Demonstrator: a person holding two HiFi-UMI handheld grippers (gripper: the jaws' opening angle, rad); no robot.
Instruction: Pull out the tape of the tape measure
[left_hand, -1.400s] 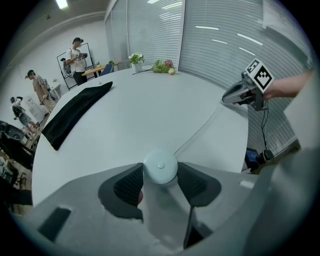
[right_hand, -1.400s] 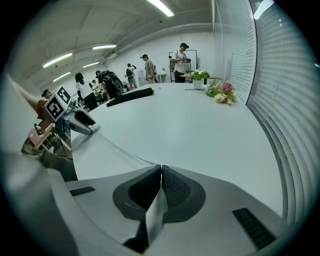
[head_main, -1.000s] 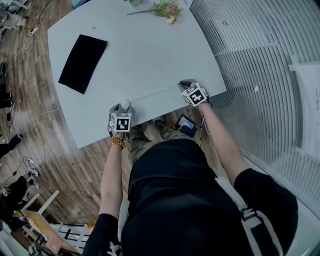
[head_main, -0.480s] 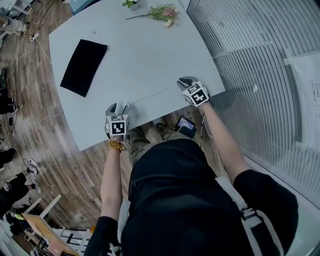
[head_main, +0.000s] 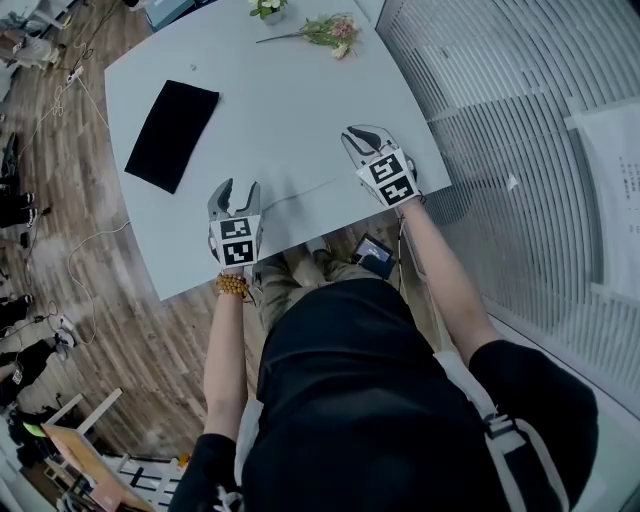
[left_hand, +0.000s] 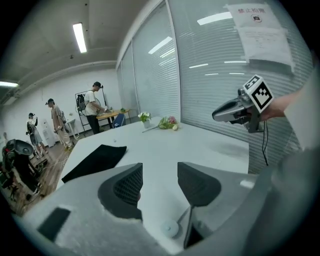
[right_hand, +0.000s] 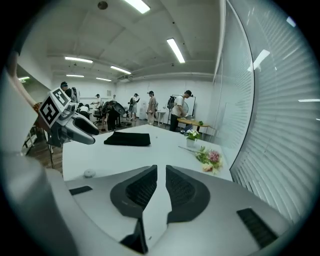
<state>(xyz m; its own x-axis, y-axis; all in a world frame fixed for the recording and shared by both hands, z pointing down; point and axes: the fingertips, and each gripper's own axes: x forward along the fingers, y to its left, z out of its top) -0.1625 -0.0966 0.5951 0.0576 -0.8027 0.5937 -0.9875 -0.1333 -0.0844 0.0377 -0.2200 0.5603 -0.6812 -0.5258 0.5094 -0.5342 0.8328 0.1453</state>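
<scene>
The tape measure (left_hand: 170, 228) is a small white round case lying on the white table (head_main: 300, 90). A thin tape (head_main: 300, 191) runs out of it to the right. My left gripper (head_main: 237, 190) hovers above the case, which shows low between its fingers (left_hand: 131, 186) in the left gripper view. Its jaws are wide apart and closing, with nothing between them. My right gripper (head_main: 360, 135) is raised beyond the tape's far end, its jaws a narrow gap apart and empty. The right gripper view shows the case (right_hand: 89, 173) under the left gripper (right_hand: 90, 132).
A black cloth (head_main: 172, 135) lies at the table's far left, with flowers (head_main: 325, 30) and a small plant pot (head_main: 265, 8) at the far edge. A slatted blind wall (head_main: 520, 120) runs along the right. A dark device (head_main: 372, 252) rests on the person's lap. Several people stand far back.
Both grippers have lifted off the table and moved forward. The left one was down around the tape measure and now hangs above it; the right one has left the tape's end.
</scene>
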